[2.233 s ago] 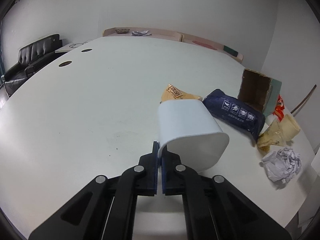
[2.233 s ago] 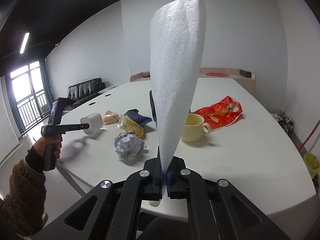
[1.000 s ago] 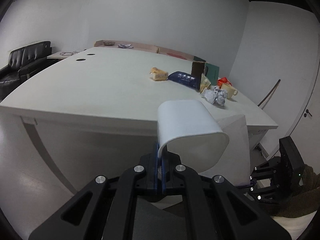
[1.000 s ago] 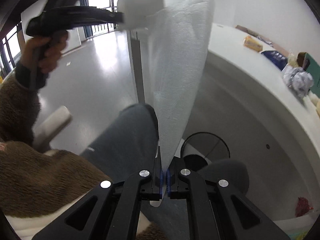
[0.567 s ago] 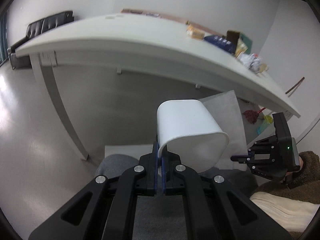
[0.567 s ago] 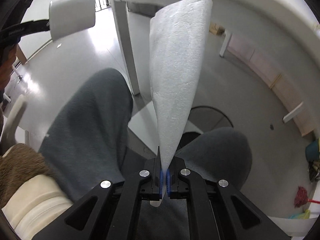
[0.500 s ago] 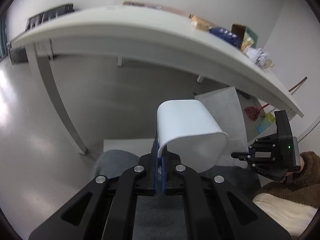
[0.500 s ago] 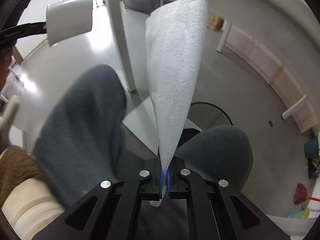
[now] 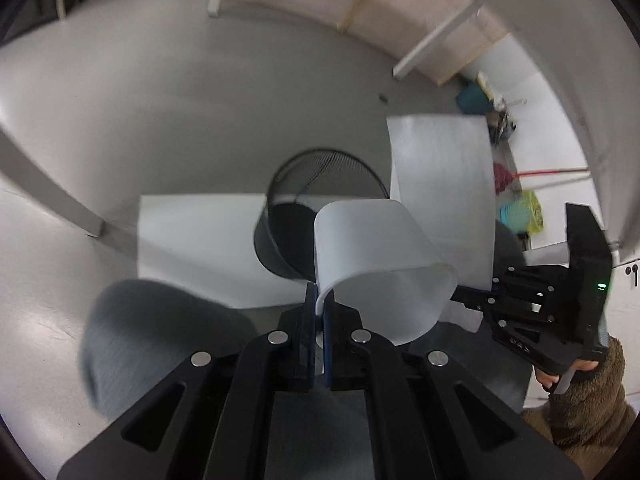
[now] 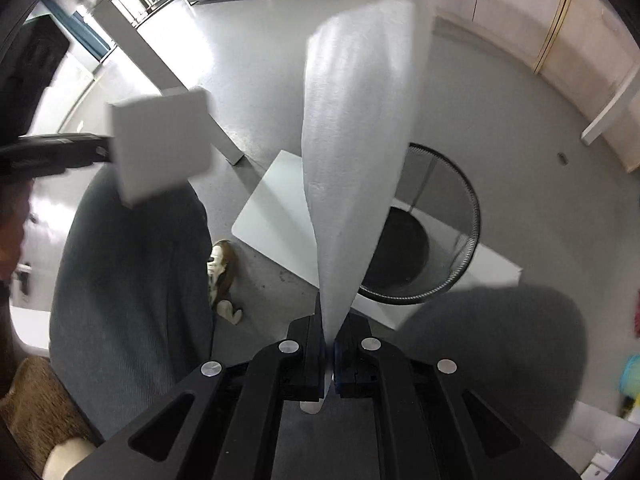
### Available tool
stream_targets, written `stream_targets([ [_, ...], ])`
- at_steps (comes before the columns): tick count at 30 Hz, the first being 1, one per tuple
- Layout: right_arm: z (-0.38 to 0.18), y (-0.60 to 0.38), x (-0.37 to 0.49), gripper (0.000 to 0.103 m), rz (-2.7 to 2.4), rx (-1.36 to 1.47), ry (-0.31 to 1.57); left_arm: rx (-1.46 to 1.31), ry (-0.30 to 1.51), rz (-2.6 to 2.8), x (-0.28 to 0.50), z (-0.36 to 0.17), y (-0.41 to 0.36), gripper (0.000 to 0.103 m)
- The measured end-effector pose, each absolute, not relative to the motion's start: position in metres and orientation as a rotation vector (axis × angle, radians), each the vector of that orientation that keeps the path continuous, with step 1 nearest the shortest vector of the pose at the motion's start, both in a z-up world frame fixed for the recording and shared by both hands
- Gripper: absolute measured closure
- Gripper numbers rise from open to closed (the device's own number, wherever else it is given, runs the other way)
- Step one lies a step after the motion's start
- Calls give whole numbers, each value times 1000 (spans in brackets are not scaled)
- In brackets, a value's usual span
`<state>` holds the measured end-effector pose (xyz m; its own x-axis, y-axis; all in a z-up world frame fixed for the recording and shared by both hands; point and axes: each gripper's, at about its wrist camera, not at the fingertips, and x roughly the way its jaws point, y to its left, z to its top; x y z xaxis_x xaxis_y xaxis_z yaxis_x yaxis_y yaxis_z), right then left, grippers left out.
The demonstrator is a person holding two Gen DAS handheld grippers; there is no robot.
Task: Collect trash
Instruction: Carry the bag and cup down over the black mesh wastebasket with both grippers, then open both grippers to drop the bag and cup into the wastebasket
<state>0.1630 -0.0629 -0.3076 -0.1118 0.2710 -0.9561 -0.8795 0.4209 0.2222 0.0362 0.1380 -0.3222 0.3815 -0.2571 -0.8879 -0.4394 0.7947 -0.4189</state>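
1. Your left hand-held gripper [image 9: 318,312] is clenched on the rim of the white cup [image 9: 380,264], frame centre, just short of the bin.
2. Your right hand-held gripper [image 10: 329,344] pinches the foam sheet [image 10: 356,152], which stands tall up the middle of the frame.
3. The mesh bin [image 9: 320,184] sits beyond on the floor. Centre each item over its mouth before you let go; the sheet is wide, so feed it in end first.
4. Only the right view shows the bin's dark bottom [image 10: 400,248]; only the left shows the mop at right.

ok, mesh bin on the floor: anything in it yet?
Looks empty: the mesh bin shows only its dark bottom, though the foam sheet hides part of it.
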Motion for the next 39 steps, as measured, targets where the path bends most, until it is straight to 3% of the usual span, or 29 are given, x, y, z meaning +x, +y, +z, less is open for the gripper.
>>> stream_targets([
  [7, -346, -47, 206, 96, 1007, -589, 1421, -800, 1404, 62, 118, -412, 125, 100],
  [15, -363, -44, 220, 95, 941, -627, 1460, -841, 1450, 1, 160, -443, 108, 98],
  [17, -369, -54, 216, 91, 943, -622, 1477, -853, 1441, 13, 159, -444, 112, 79],
  [18, -369, -54, 217, 81, 939, -621, 1484, -836, 1443, 33, 157, -442, 115, 29],
  [19, -375, -59, 221, 52, 929, -638, 1480, -823, 1433, 74, 154, -439, 118, 10],
  [20, -376, -61, 219, 38, 908, -664, 1462, -817, 1424, 103, 153, -437, 121, 6],
  [23, -367, -62, 219, 26, 907, -660, 1416, -850, 1392, 115, 144, -426, 130, 4],
  [24, -369, -65, 221, 9, 920, -641, 1430, -840, 1382, 108, 141, -418, 130, 4],
  [25, -370, -67, 224, 4, 938, -613, 1448, -825, 1381, 105, 138, -415, 130, 4],
  [32, -352, -79, 211, 4, 972, -561, 1404, -806, 1338, 83, 101, -368, 129, 4],
  [39, -322, -89, 180, 3, 1018, -544, 1328, -725, 1173, 89, 58, -310, 122, 4],
])
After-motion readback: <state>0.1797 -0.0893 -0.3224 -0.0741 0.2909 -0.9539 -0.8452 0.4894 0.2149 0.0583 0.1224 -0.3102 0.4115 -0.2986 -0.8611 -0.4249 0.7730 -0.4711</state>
